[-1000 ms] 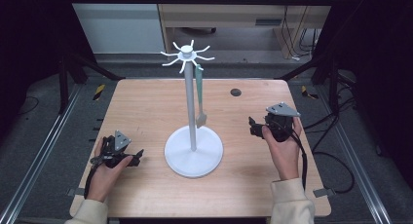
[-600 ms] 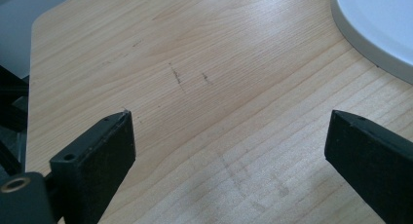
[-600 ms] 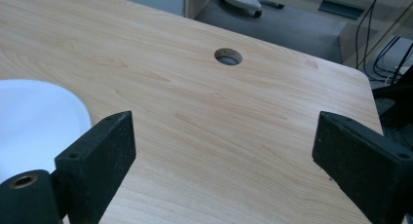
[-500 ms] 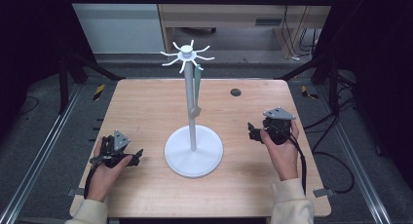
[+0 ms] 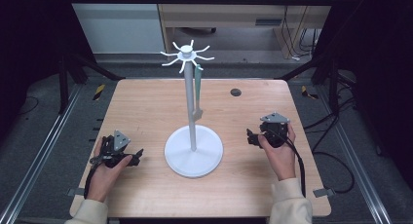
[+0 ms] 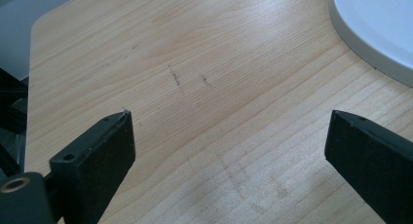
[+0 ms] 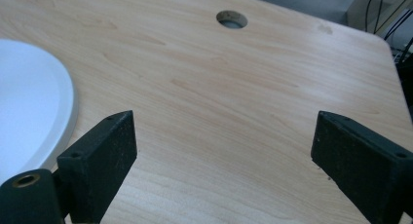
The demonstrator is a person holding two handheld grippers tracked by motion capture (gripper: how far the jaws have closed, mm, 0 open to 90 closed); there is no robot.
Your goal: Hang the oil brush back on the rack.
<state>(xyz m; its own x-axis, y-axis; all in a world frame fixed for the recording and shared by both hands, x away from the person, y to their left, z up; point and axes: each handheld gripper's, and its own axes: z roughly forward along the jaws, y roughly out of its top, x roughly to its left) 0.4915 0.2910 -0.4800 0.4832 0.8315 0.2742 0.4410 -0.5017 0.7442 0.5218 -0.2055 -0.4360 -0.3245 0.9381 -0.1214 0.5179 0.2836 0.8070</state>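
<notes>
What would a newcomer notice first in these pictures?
A tall white stand with spokes on top rises from a round base at the table's middle, and a greenish utensil hangs from one spoke. The left tongs and right tongs rest open at either side, holding nothing.

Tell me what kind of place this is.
Probably a lab or recording bench, not a home: a bare wooden table in a black metal frame, cables across the floor, and a person's handheld left gripper and right gripper beside a white stand.
</notes>
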